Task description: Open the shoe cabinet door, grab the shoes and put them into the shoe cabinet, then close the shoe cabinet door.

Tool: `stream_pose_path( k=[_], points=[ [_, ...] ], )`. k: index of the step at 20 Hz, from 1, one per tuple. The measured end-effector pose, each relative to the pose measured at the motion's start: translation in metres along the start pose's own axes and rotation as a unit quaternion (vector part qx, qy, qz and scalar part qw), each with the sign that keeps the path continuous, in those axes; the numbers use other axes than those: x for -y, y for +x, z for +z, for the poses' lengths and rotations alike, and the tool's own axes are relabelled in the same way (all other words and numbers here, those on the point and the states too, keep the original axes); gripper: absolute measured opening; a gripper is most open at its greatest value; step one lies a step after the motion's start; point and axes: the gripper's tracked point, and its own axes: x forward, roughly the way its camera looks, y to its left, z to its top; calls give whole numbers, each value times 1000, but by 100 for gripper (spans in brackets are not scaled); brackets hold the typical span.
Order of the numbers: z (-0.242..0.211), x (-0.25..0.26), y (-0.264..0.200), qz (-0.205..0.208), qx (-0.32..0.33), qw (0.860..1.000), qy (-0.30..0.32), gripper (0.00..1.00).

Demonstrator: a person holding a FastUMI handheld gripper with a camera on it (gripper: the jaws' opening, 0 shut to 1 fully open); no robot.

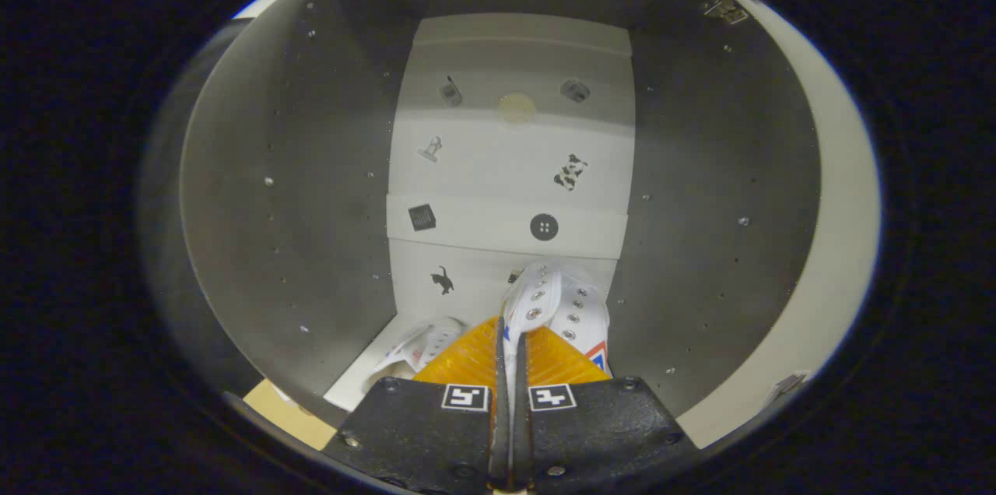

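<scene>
Two fingers of the tool (pixel 510 339) pinch a white shoe (pixel 556 300) inside the shoe cabinet (pixel 272 191).

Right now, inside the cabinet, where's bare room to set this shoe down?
The gripper is shut on the held shoe. The other shoe crowds the floor by the left wall. The likeliest free patch is under the held shoe, between the other shoe and the right wall, though partly hidden.

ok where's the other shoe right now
In the gripper view, the second shoe lies on the cabinet floor, just left of the tongs, which pinch the held shoe.
</scene>
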Motion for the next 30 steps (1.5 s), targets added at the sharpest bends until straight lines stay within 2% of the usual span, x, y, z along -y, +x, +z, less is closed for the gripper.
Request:
stream_pose_path(
  k=[5, 10, 14, 19, 22, 30],
  points=[
    [-42, 7, 41, -8, -42, 999, -6, 6],
    [-72, 0, 73, 15, -63, 998, -7, 6],
    [-92, 2, 89, 11, -84, 996, 6, 6],
    [-97, -3, 94, 14, -77, 997, 11, 11],
    [-91, 7, 96, -17, -55, 998, 16, 30],
    [-65, -13, 37, 0, -35, 998, 47, 79]
  ],
)
